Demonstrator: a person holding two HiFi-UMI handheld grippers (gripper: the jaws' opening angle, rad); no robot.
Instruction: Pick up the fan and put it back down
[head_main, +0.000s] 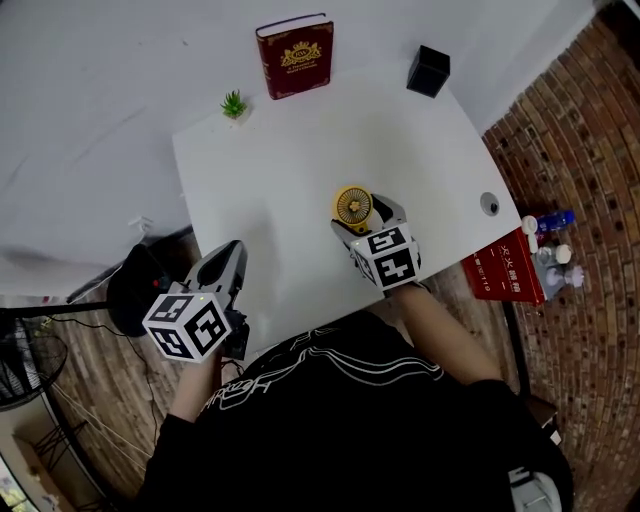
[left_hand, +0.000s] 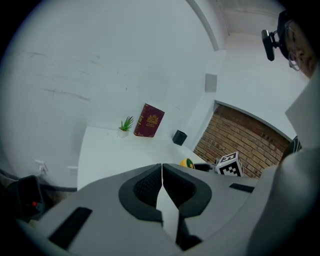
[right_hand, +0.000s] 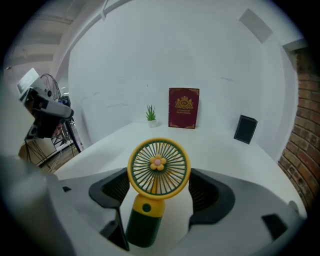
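Observation:
A small yellow and green hand fan (head_main: 352, 207) (right_hand: 158, 167) sits between the fingers of my right gripper (head_main: 365, 216) (right_hand: 158, 175), over the near middle of the white table (head_main: 270, 190). Its round head fills the gap and both pads (right_hand: 116, 189) lie against its rim, so the gripper is shut on the fan. The fan's face is square to the gripper and tilted back. Whether its base touches the table is hidden. My left gripper (head_main: 235, 250) (left_hand: 162, 167) hangs off the table's near left edge, shut and empty. In the left gripper view, the fan (left_hand: 187, 163) shows beside the right gripper's marker cube (left_hand: 229, 165).
A dark red book (head_main: 294, 57) (right_hand: 183, 108), a small potted plant (head_main: 234, 104) and a black box (head_main: 428, 70) stand along the table's far edge. A red box (head_main: 503, 270) and bottles (head_main: 550, 222) are on the floor at the right. A floor fan (head_main: 25, 365) stands at the left.

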